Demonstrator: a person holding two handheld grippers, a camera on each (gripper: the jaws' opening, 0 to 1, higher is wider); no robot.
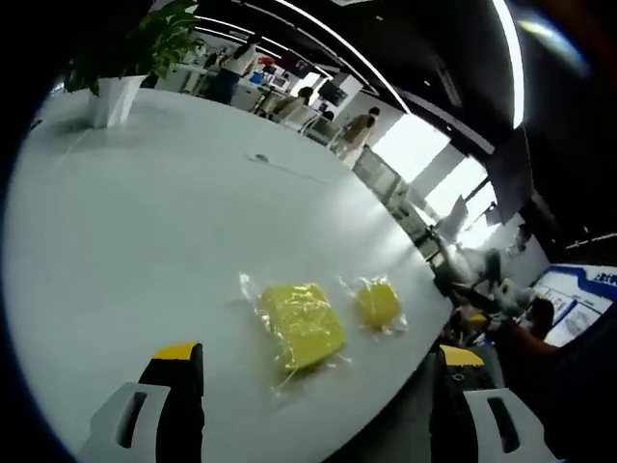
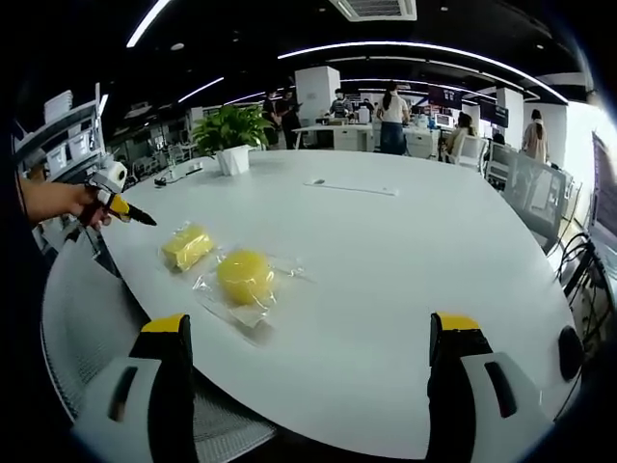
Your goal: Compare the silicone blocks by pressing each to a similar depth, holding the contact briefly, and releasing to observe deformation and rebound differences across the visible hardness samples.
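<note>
Glossy clear wrap (image 1: 289, 333), smooth table (image 1: 145, 222)

A broad white bench (image 2: 386, 251) spreads through an open-plan office under long strip lights (image 2: 424, 46) on a dark ceiling. A potted plant (image 2: 229, 130) stands at its far edge; beyond, people work among desks, and daylight floods tall windows (image 1: 424, 145).
</note>
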